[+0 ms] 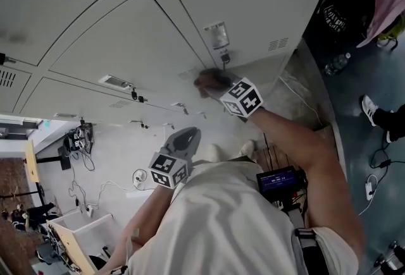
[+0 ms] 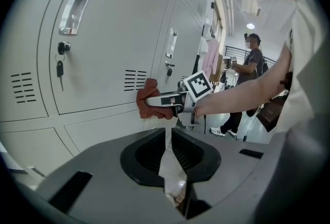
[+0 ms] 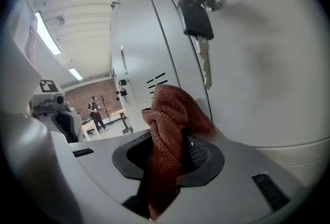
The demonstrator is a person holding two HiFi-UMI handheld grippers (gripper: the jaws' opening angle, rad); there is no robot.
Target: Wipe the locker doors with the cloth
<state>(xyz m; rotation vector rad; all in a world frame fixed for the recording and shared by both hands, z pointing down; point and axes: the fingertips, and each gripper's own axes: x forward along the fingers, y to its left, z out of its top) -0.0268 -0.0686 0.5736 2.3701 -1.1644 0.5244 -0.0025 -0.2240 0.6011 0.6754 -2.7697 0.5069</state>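
right gripper (image 3: 166,164) has its jaws clamped on the rust-red cloth (image 3: 170,115), and the bunched end of that cloth is up against the grey locker door (image 3: 258,63), just below the key (image 3: 198,19) hanging from its lock. from the far side you see it too: the wad sits on the panel just beside the vent slots (image 2: 135,80). now, to do this pass well, i'd say lean in enough that the wad flattens, because only a small bulge looks to be touching. run overlapping strokes across the panel, and steer under and around that key rather than into it; it dangles loose and would likely snag the weave or swing. the door's lower edge, below the key, wants a pass as well. left gripper (image 2: 172,166) is back by the person's chest, well away from the key, jaws pressed together on nothing. it's fine there, provided it stays out of the sweep.
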